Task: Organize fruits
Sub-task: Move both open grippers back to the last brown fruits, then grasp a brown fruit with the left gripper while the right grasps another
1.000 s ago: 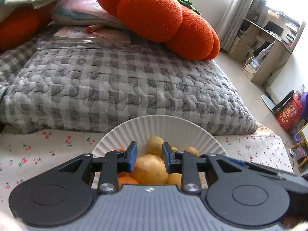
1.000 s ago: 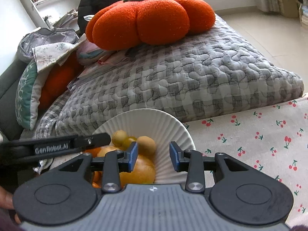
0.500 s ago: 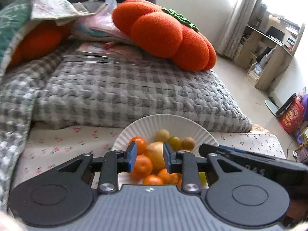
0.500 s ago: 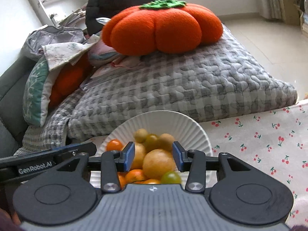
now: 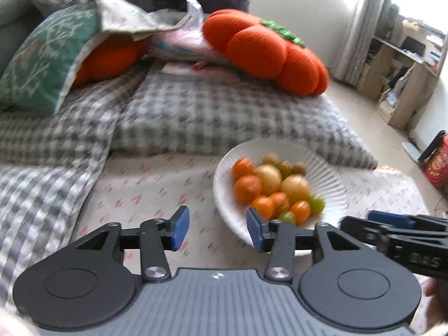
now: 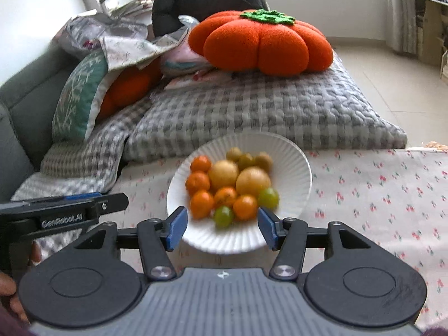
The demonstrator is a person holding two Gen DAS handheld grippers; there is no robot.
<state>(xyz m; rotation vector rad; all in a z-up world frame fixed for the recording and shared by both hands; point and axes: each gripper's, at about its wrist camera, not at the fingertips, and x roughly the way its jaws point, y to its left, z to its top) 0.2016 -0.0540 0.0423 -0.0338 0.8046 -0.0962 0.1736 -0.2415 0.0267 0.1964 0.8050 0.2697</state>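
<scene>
Scene: a white ribbed plate (image 6: 296, 162) of mixed fruit sits on a cherry-print cloth (image 6: 378, 196), seen from both wrist cameras; both views are motion-blurred.
Fruit: small oranges (image 6: 198, 181) on the plate's left side, two larger yellow fruits (image 6: 253, 180) at centre, green grapes (image 6: 223, 215) along the near edge, small brownish-yellow fruits (image 6: 263, 160) at the far side.
Left gripper (image 5: 217, 231): jaws spread wide, holding nothing, low centre of its frame over bare cloth, its right-hand finger overlapping the plate's near rim.
Right gripper (image 6: 221, 229): jaws wide apart and empty, low centre of its frame, framing the plate's near edge; the fruit lies just beyond the fingertips.
Backdrop: a grey checked quilted cushion (image 6: 266, 112) behind the plate, with an orange pumpkin-shaped pillow (image 6: 260, 44) on top in the upper centre and a green patterned pillow (image 6: 78, 95) at the left.
</scene>
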